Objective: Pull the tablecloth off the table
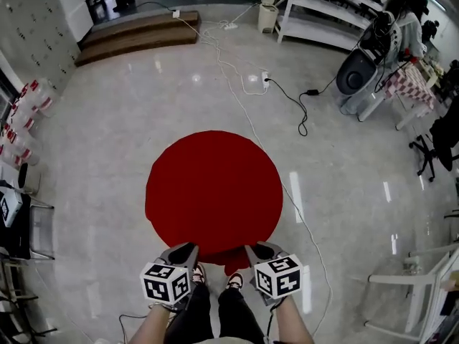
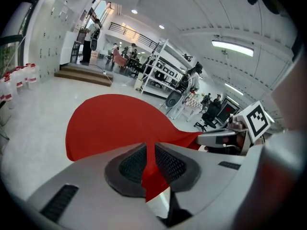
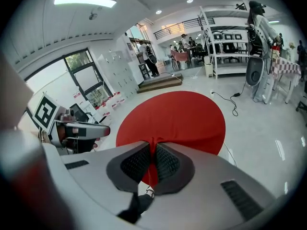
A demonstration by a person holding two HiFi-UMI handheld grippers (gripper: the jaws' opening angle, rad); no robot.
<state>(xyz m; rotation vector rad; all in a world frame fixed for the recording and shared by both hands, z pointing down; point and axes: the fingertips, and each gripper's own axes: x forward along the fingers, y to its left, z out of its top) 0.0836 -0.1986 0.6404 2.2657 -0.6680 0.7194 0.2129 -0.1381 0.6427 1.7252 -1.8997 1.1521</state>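
A red tablecloth (image 1: 214,188) covers a round table in the middle of the head view. Its near hem is lifted between my two grippers. My left gripper (image 1: 188,249) pinches the hem at the near left; in the left gripper view the red cloth (image 2: 150,169) runs between the black pads (image 2: 130,166). At the near right my right gripper (image 1: 251,250) is shut on the hem, and in the right gripper view a fold of cloth (image 3: 153,164) is squeezed between its pads (image 3: 168,163). The table itself is hidden under the cloth.
White cables (image 1: 244,77) trail over the glossy floor beyond the table. A folding chair (image 1: 32,228) stands at the left and a white chair (image 1: 423,285) at the right. Wooden steps (image 1: 136,34) and metal shelves (image 1: 323,6) line the far side. The person's shoes (image 1: 215,278) show below.
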